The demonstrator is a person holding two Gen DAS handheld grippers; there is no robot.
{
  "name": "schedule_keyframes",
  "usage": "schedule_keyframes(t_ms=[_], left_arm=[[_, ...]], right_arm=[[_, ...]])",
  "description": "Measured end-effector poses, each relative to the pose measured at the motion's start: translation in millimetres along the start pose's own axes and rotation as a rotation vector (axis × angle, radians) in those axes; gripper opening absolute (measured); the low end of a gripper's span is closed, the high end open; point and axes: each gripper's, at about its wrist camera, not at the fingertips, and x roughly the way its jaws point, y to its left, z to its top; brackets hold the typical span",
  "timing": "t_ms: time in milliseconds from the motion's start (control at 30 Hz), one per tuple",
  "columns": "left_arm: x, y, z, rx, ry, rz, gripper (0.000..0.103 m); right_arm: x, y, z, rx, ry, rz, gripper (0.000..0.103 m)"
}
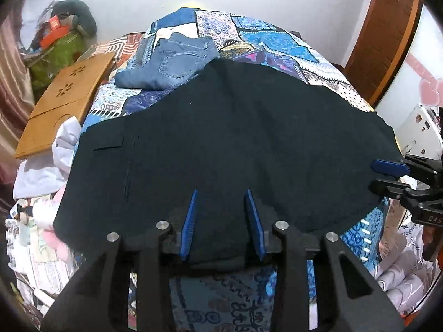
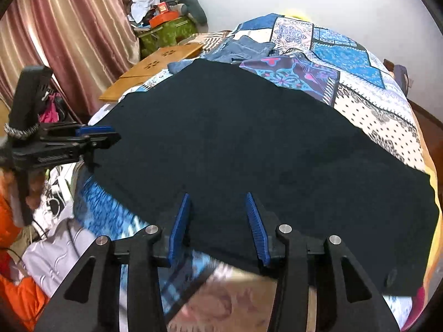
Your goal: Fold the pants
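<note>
The left gripper [image 1: 221, 193] has its blue fingers [image 1: 191, 221] parted and released, pressing on nothing; the near hem of the dark pants [image 1: 221, 138] lies loose between them. The right gripper [image 2: 218, 196] is likewise spread, fingers [image 2: 256, 224] clear of the cloth that lies between them.

Left of the pants, a wooden lap tray [image 1: 63, 99] rests at the bedside, empty, with a green bag [image 1: 61, 52] heaped with clutter beyond it. The pants lie flat across the patterned bedspread [image 1: 277, 36]. Behind their far edge sit folded jeans [image 1: 171, 63]. To the right of the pants the bedspread lies bare.

Only the right wrist view shows the curtain [image 2: 69, 41] and the pants' right end reaching the bed's edge; only the left wrist view shows the wooden door [image 1: 384, 33].
</note>
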Motion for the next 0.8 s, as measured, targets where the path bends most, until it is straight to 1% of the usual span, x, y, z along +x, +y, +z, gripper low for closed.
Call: schedule_keyframes(t_ms=[67, 133, 200, 267, 300, 333, 367, 400, 467, 567, 700, 800], left_arm=[[-3.2, 0.5, 3.1, 0.002, 0.030, -0.009, 0.037], [-4.4, 1.5, 10.2, 0.002, 0.052, -0.003, 0.037], [-9.8, 0.7, 18.4, 0.009, 0.049, 0.007, 0.037], [-14.2, -5.9, 29.8, 0.020, 0.033, 0.013, 0.038], [-15.3, -11.5, 38.5, 0.028, 0.022, 0.013, 0.039], [-16.0, -16.5, 45.5, 0.034, 0.012, 0.013, 0.043], [-16.1, -25.2, 56.4, 0.044, -0.004, 0.013, 0.047], [-15.8, -33.3, 64.6, 0.055, -0.017, 0.013, 0.049], [-12.2, -48.4, 80.2, 0.079, -0.036, 0.012, 0.054], [-1.2, -71.2, 97.8, 0.102, -0.044, -0.003, 0.059], [27.6, -102.0, 110.2, 0.135, -0.013, -0.018, 0.060], [52.3, -117.8, 109.0, 0.165, 0.034, -0.008, 0.060]], right_arm=[[-5.8, -4.7, -3.0, 0.010, 0.003, 0.016, 0.039], [-13.2, -10.9, -5.0, 0.022, 0.003, 0.031, 0.039], [-22.5, -20.8, -3.4, 0.042, -0.009, 0.018, 0.039], [-33.5, -37.5, -2.2, 0.065, -0.042, -0.010, 0.040], [-41.6, -49.8, -2.2, 0.084, -0.068, -0.026, 0.041], [-48.2, -61.5, -2.3, 0.101, -0.088, -0.046, 0.043], [-54.6, -74.8, -2.3, 0.122, -0.107, -0.070, 0.043], [-61.8, -91.3, -3.1, 0.145, -0.125, -0.100, 0.043], [-72.2, -120.2, -4.9, 0.185, -0.145, -0.153, 0.043], [-85.1, -165.9, -8.3, 0.254, -0.170, -0.231, 0.043], [-89.7, -219.8, -12.0, 0.317, -0.178, -0.320, 0.043], [-77.5, -250.5, -11.8, 0.362, -0.160, -0.341, 0.043]])
